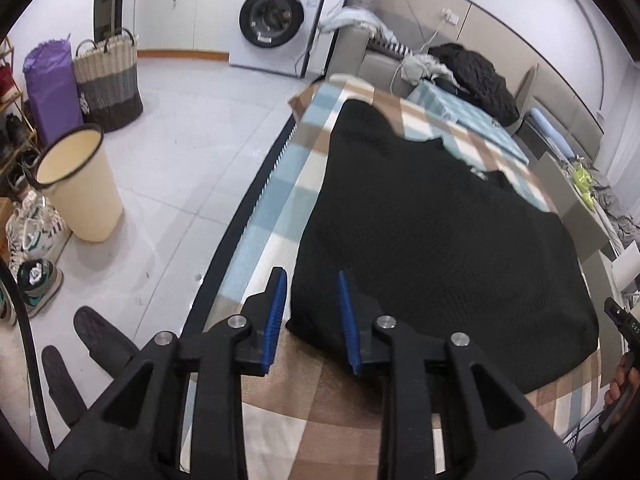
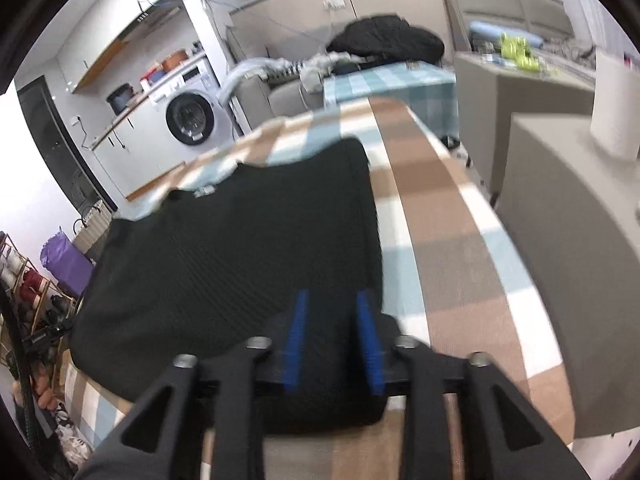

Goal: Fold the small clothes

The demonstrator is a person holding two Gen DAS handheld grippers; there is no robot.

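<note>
A black knit garment (image 1: 432,240) lies flat on the checked brown, blue and white table cover (image 1: 272,216). My left gripper (image 1: 311,276) hovers over the garment's near left corner. Its blue pads (image 1: 276,320) stand apart, with the fabric edge in the gap and untouched. In the right wrist view the same garment (image 2: 240,248) spreads away to the left. My right gripper (image 2: 332,296) is open just above the garment's near right corner, and black fabric shows between its pads (image 2: 296,340) without being pinched. The view is blurred.
Left of the table on the floor are a cream bin (image 1: 80,188), a woven basket (image 1: 108,80), a purple bag (image 1: 52,88) and shoes (image 1: 36,280). A washing machine (image 1: 276,20) stands behind. Dark clothes (image 1: 476,76) lie on the sofa. Grey boxes (image 2: 560,240) and a paper roll (image 2: 614,108) flank the table's right.
</note>
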